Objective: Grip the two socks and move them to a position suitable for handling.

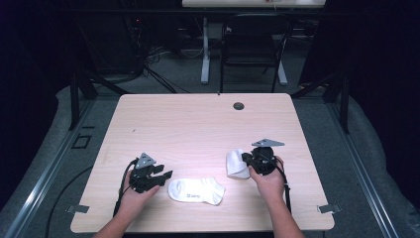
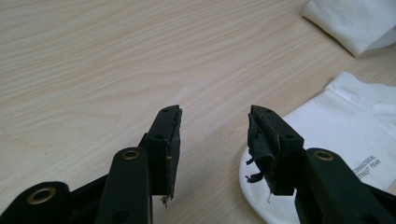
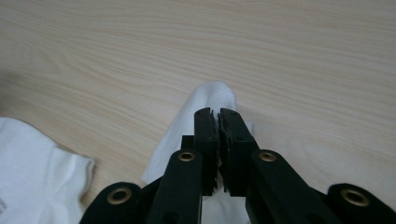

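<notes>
A white ankle sock [image 1: 195, 191] with small grey print lies flat near the table's front edge, also seen as a sock [image 2: 336, 135] to the right of my left jaws. My left gripper [image 1: 164, 174] rests just left of it, open, with bare wood between its fingers at the left gripper [image 2: 215, 114]. A second white sock [image 1: 236, 164] sits bunched up at centre right. My right gripper [image 1: 246, 159] meets it from the right. In the right gripper view my right gripper [image 3: 215, 114] has its jaws pressed together over this sock [image 3: 212, 95], pinching its fabric.
The light wooden table [image 1: 198, 124] has a round cable hole [image 1: 238, 105] near its far edge. A black chair [image 1: 252, 44] and a white desk leg stand on the floor beyond. The flat sock [image 3: 32, 163] lies at the lower left in the right gripper view.
</notes>
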